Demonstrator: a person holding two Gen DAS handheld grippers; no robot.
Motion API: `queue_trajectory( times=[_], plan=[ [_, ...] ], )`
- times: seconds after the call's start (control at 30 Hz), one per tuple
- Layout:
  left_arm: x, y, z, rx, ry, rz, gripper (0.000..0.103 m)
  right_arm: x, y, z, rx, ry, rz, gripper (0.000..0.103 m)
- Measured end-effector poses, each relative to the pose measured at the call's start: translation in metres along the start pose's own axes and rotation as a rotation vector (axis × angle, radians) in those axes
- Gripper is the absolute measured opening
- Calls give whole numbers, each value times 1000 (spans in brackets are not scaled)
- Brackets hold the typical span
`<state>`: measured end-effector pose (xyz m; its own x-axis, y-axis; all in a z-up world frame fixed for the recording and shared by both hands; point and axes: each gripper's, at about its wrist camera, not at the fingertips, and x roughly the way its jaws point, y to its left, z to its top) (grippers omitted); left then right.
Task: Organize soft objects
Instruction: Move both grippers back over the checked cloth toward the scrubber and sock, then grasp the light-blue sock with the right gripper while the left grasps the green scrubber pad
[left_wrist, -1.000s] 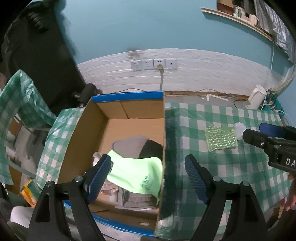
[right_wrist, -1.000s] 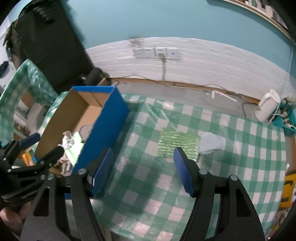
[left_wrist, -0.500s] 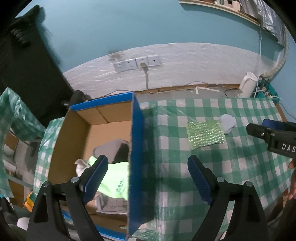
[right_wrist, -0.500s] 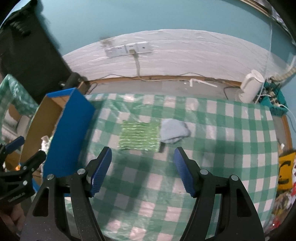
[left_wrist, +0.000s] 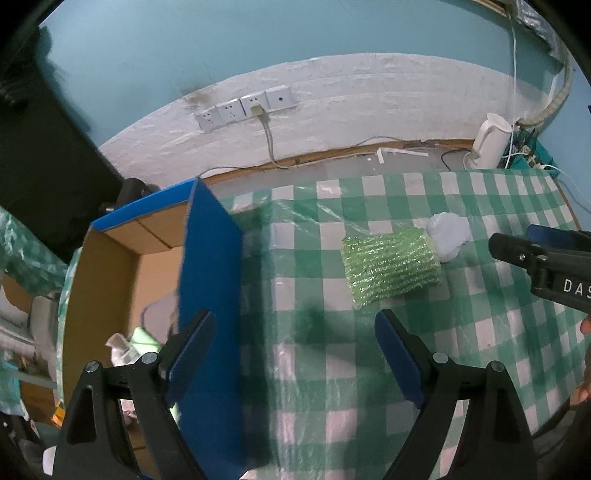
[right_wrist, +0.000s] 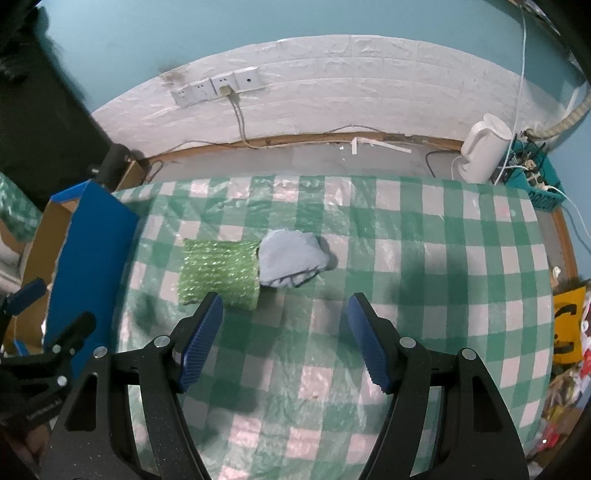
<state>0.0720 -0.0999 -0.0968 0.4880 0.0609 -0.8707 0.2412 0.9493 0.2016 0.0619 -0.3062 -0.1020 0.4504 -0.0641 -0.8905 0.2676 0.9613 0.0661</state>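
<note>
Risk: right hand-held gripper (right_wrist: 284, 339), jaws apart and empty, may snag the plastic-covered tabletop (right_wrist: 424, 236). Green sponge cloth (right_wrist: 219, 273) touches pale-blue rag (right_wrist: 290, 260); left hand-held gripper (left_wrist: 291, 360) equally unclenched beside cardboard box (left_wrist: 210, 258).

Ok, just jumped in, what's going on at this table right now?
A person holds two grippers over the checked table, sorting soft things into the cardboard box at its left edge, which already has some items inside. The left gripper and right gripper are both open and empty. A green bubble-wrap piece and a pale blue cloth, touching each other, are left on the table.
</note>
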Motion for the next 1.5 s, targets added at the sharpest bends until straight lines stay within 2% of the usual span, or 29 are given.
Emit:
queue_trajectory(
  times=[0.2,0.33,0.47,0.7,0.83,0.9,1.0,1.07,1.5],
  plan=[
    [28,-8,14,19,25,21,89,29,-10,17,23,28,3,70],
    [42,-6,23,-15,38,-15,89,49,-14,28,37,46,-1,70],
    [58,-8,31,-18,59,-20,89,67,-12,36,34,66,-4,70],
    [77,-13,35,-21,92,-53,89,94,-9,36,15,103,-33,70],
    [83,-19,34,-9,114,-74,89,103,-11,31,4,133,-20,69],
    [84,-24,34,-2,115,-80,89,102,-15,29,4,127,-11,51],
    [85,-30,37,10,119,-104,89,95,-22,27,22,116,6,37],
    [85,-37,39,14,127,-127,89,90,-27,25,27,107,2,33],
    [99,-68,47,-6,185,-176,89,59,-48,9,32,67,-39,30]
  ],
)
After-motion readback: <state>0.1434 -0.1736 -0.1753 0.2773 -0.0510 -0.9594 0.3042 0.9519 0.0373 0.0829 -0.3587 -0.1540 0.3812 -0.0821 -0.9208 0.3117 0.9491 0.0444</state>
